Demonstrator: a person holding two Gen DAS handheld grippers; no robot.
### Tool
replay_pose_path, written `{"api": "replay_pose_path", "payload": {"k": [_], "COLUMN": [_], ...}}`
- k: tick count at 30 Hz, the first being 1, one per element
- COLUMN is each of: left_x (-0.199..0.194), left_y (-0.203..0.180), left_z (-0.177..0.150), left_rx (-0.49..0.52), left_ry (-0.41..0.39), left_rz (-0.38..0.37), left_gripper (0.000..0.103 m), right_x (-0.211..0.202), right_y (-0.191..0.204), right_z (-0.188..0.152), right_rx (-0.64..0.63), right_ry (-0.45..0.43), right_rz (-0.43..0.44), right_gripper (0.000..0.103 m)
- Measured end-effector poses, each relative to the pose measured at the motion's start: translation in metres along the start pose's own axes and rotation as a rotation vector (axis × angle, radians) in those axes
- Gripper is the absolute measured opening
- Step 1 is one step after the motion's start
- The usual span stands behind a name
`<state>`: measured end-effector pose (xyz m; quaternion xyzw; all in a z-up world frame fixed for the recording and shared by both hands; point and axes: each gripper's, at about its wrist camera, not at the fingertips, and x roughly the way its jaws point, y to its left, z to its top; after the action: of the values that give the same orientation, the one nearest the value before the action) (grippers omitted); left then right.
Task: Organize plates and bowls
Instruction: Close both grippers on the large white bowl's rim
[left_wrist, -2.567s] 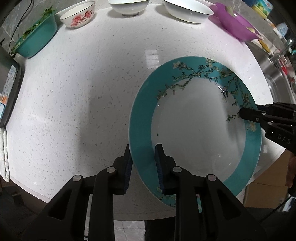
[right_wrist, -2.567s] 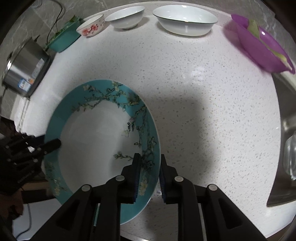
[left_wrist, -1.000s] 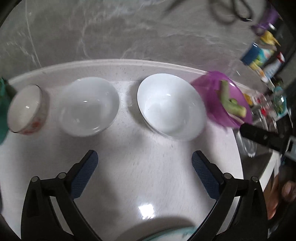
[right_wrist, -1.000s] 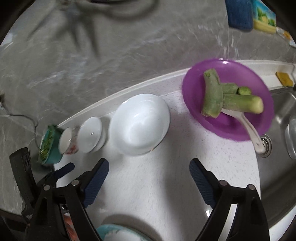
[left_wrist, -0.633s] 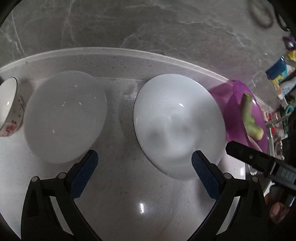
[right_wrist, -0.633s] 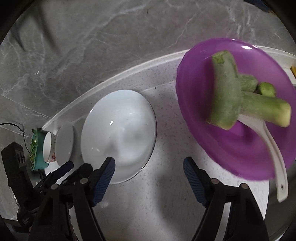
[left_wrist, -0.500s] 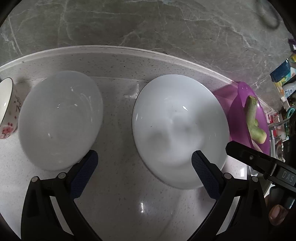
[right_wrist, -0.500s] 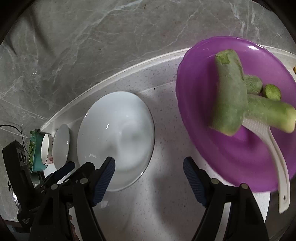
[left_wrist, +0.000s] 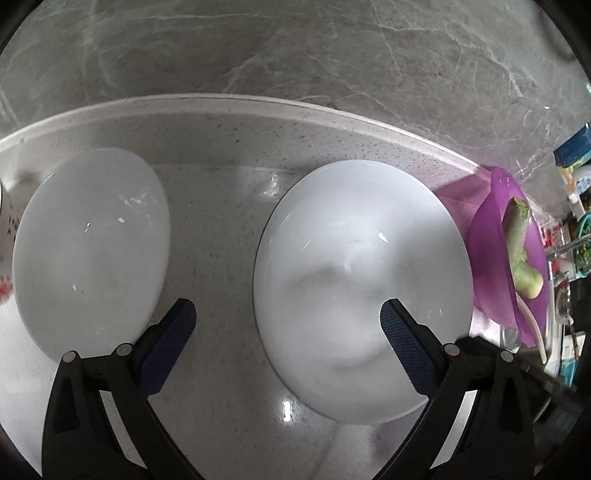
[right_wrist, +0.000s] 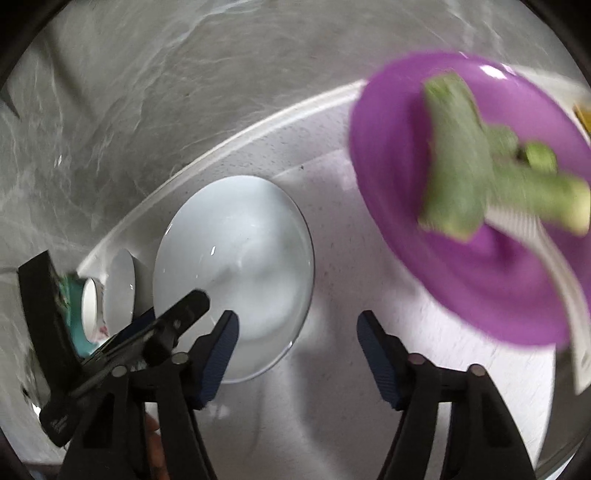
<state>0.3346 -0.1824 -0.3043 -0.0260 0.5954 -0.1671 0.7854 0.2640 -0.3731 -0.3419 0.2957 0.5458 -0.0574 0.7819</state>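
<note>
Two pairs of tongs hang over the speckled counter (left_wrist: 221, 369), both empty: the teal flowered plate they carried together moments ago is out of both views, apparently set down nearer the person. The left tongs (left_wrist: 284, 325) stand wide, one pad over bare counter and the other above the near rim of the large white bowl (left_wrist: 362, 288), touching nothing. The right tongs (right_wrist: 297, 350) have just been closing to a middling gap, with only bare counter between their pads; one pad sits just beside that same bowl's edge, the other toward the purple bowl (right_wrist: 480, 288). Both hands have dropped closer to the row of dishes along the back edge, so the bowls now loom much larger than a second ago. Left of the large bowl lies a second white bowl (left_wrist: 88, 251), and beyond it, in the right view, a small floral bowl (right_wrist: 90, 310) and a teal dish. The purple bowl, holding green vegetable pieces (right_wrist: 465, 173) and a white spoon, sits against the grey marble wall. With the plate delivered, the large white bowl looks like the next pick.
</note>
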Motion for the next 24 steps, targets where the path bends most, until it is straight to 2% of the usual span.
{"api": "replay_pose_path", "payload": {"k": [6, 9, 10, 11, 12, 14, 17, 19, 20, 21, 22, 24], "left_x": [0.011, 0.020, 0.020, 0.022, 0.025, 0.034, 0.047, 0.048, 0.050, 0.052, 0.052, 0.050], "left_y": [-0.001, -0.003, -0.008, -0.009, -0.011, -0.012, -0.015, -0.014, -0.015, -0.017, -0.017, -0.011], "left_z": [0.014, 0.018, 0.018, 0.019, 0.020, 0.021, 0.022, 0.022, 0.023, 0.025, 0.026, 0.028], "left_rx": [0.007, 0.040, 0.044, 0.049, 0.055, 0.053, 0.060, 0.062, 0.067, 0.078, 0.085, 0.086], "left_ry": [0.016, 0.024, 0.025, 0.026, 0.033, 0.059, 0.079, 0.078, 0.081, 0.085, 0.085, 0.088], "left_rz": [0.015, 0.032, 0.028, 0.028, 0.021, 0.001, -0.002, -0.010, -0.010, -0.007, -0.005, -0.011], "left_gripper": [0.100, 0.100, 0.093, 0.079, 0.069, 0.033, 0.027, 0.023, 0.022, 0.022, 0.021, 0.020], "right_x": [0.014, 0.028, 0.033, 0.038, 0.042, 0.045, 0.047, 0.047, 0.049, 0.049, 0.052, 0.056], "right_y": [-0.012, -0.022, -0.024, -0.025, -0.027, -0.026, -0.028, -0.029, -0.029, -0.031, -0.030, -0.027], "right_z": [-0.007, -0.005, -0.005, -0.005, -0.005, -0.004, 0.002, 0.005, 0.006, 0.007, 0.009, 0.009], "right_rx": [0.130, 0.204, 0.219, 0.233, 0.242, 0.242, 0.242, 0.243, 0.240, 0.235, 0.221, 0.199], "right_ry": [-0.014, 0.015, 0.030, 0.038, 0.046, 0.033, 0.027, 0.022, 0.024, 0.026, 0.033, 0.028], "right_rz": [0.020, 0.045, 0.058, 0.070, 0.076, 0.089, 0.097, 0.109, 0.114, 0.120, 0.125, 0.113], "right_gripper": [0.067, 0.067, 0.067, 0.066, 0.063, 0.061, 0.058, 0.050, 0.043, 0.027, 0.020, 0.018]}}
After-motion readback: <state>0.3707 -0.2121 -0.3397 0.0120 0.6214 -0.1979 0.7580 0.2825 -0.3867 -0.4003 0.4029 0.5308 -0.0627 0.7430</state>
